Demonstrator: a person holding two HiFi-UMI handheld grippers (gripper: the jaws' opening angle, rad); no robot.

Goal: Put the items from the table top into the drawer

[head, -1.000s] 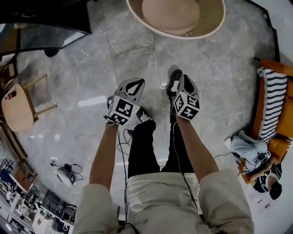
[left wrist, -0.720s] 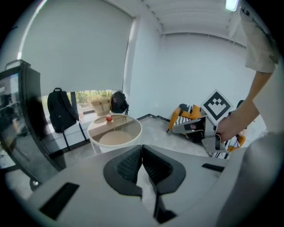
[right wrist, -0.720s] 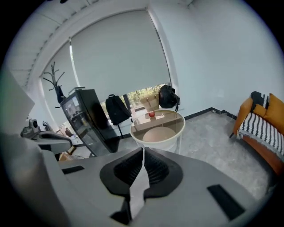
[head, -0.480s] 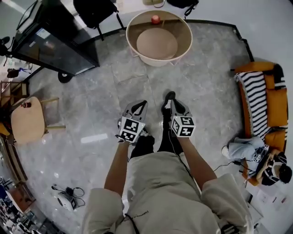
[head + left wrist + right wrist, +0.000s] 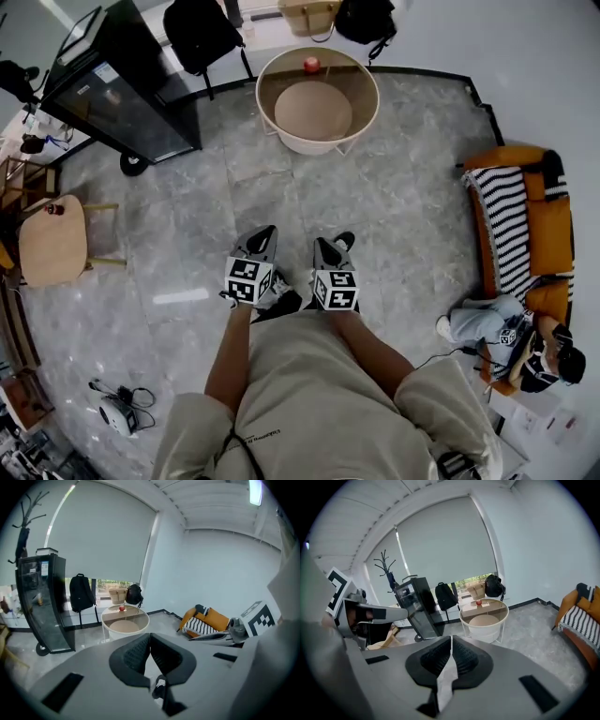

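— Grey marble floor [image 5: 403, 187] spreads below you in the head view. Only that view shows the person sitting on the floor [image 5: 483, 323] beside the orange sofa with the striped cushion [image 5: 555, 220], and the pale wooden stool [image 5: 52, 239] off to your left.

— And the two tool cameras?

— They give you the pale roller blind [image 5: 440, 550] and the bare black coat stand [image 5: 386, 562], which the head view misses. All three views show the round white side table [image 5: 262, 108], well ahead of you and near the black glass-fronted cabinet on wheels [image 5: 112, 94].

— How do the tools stand?

— Your left tool [image 5: 265, 230] has its jaws pressed together with nothing between them. Your right tool [image 5: 322, 242] is closed tight too, and just as empty. Both hang side by side in front of your waist, touching nothing.

— Where is the thing to stow?

— The small red round item [image 5: 310, 65] sits at the far edge of the tabletop, near two black backpacks [image 5: 197, 28] and a tan bag [image 5: 309, 14].

— Any writing?

— Black-and-white square markers on your tool cubes [image 5: 248, 279]. The cabinet's label [image 5: 105, 72] and the print on your shirt are too small to read.
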